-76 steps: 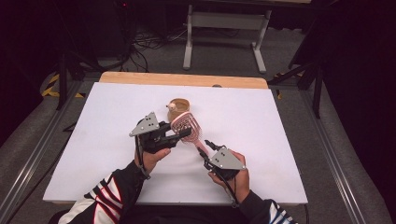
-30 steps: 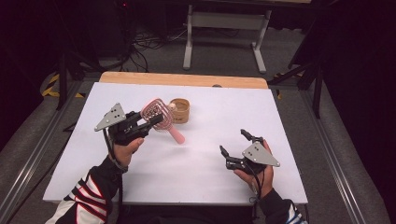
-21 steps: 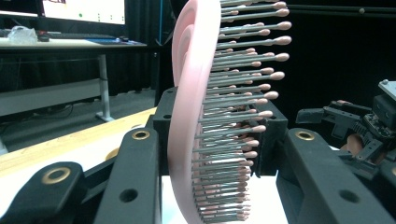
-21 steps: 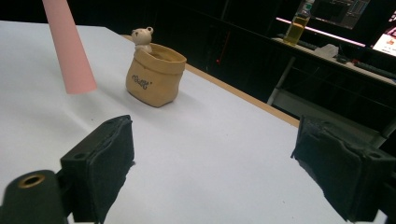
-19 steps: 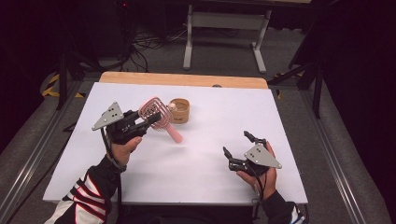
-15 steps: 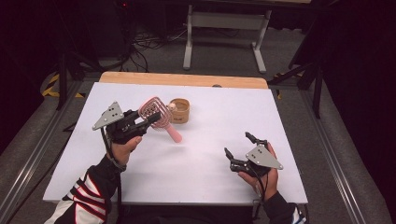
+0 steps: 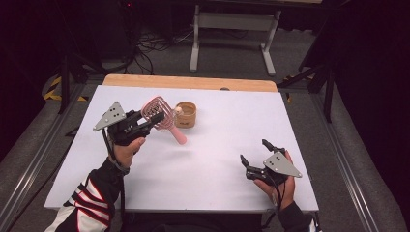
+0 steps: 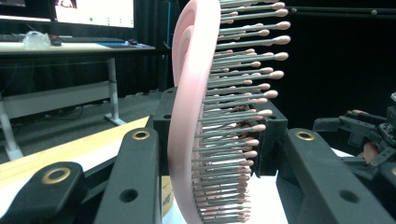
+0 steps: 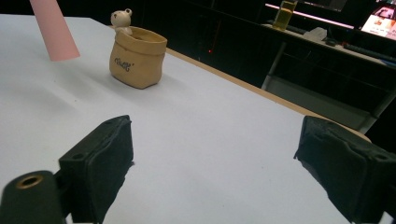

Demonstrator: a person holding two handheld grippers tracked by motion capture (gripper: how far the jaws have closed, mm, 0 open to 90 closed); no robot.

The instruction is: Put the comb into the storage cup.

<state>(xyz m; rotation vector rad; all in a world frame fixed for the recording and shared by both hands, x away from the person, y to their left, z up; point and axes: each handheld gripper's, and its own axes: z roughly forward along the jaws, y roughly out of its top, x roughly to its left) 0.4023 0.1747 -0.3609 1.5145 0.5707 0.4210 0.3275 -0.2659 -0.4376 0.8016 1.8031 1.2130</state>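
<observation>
1. The left gripper [image 7: 153, 117] has its fingers [image 8: 140, 168] closed on the head of the pink hairbrush [image 7: 159, 113]. In the left gripper view the brush stands on edge between them, back to one side and bristles to the other.
2. The brush is lifted clear of the desk [image 7: 208, 159]. Its handle slopes down to the right and ends just in front of the small tan pot [image 7: 185, 114].
3. The right gripper [image 7: 255, 155] has its fingers [image 9: 100, 163] spread wide and empty, low over bare desk and well apart from brush and pot.
4. The step in hand looks like standing the brush in the pot. To do it well, keep the clamp firm on the head, since bristles give under pressure.
5. Swing the handle end up over the pot's mouth before lowering it.
6. The pot looks light and could tip or slide, so the free gripper may need to steady its wall.
7. A little bear figure [image 9: 120, 18] sits at the pot's rim; bring the handle down beside it.
</observation>
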